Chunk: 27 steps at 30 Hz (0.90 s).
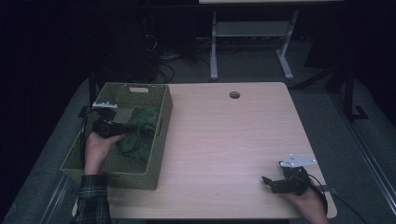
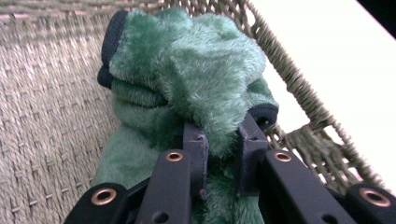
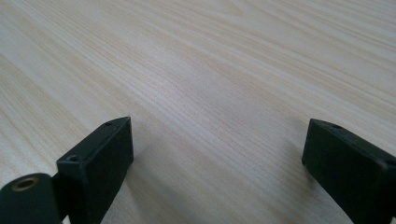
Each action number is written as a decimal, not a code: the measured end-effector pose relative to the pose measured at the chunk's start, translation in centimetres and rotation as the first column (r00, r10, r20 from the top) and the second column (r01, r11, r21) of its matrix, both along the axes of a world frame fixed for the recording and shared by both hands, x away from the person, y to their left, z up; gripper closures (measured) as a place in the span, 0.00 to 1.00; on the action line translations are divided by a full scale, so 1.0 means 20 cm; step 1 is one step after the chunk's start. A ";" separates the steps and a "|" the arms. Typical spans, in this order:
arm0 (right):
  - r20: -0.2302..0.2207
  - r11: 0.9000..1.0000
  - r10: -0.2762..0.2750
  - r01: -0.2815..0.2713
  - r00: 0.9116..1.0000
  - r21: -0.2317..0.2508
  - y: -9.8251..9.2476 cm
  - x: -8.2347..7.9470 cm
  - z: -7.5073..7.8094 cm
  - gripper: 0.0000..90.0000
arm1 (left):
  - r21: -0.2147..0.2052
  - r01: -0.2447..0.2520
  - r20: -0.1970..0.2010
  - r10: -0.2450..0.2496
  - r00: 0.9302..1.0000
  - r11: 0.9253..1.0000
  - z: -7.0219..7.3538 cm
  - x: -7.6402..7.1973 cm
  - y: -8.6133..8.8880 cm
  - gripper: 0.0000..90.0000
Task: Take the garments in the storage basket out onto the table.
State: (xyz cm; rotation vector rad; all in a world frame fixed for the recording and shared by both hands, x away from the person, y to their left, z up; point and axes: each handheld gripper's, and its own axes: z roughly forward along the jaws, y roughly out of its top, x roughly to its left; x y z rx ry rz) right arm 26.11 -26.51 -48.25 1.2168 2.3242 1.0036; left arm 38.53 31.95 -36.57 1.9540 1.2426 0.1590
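Note:
A fuzzy green garment (image 1: 140,133) with dark cuffs lies bunched inside a woven green basket (image 1: 108,179) at the table's left. My left gripper (image 1: 135,128) reaches into the basket and is shut on a fold of that green garment (image 2: 196,84); its pads (image 2: 196,147) pinch the plush between them. The basket's woven wall (image 2: 42,116) rises behind the cloth. At the table's near right corner my right gripper (image 1: 267,182) rests low over the bare wood. In the right gripper view its jaws stand wide apart, and the gripper (image 3: 217,149) holds nothing.
The light wooden table (image 1: 224,140) has a round cable hole (image 1: 234,94) near its far edge. A white desk frame (image 1: 252,32) and cables stand on the dark floor behind.

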 end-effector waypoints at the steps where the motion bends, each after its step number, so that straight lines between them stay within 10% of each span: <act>1: 0.000 1.000 0.000 0.000 1.000 0.000 0.00 0.00 0.00 0.09 | -0.008 0.003 0.002 -0.003 1.000 1.000 0.01 0.00 0.00 0.86; 27: 0.000 1.000 0.000 0.000 1.000 0.000 0.00 0.00 0.00 0.09 | -0.020 0.049 0.117 -0.046 0.992 0.999 0.39 -0.02 -0.03 0.86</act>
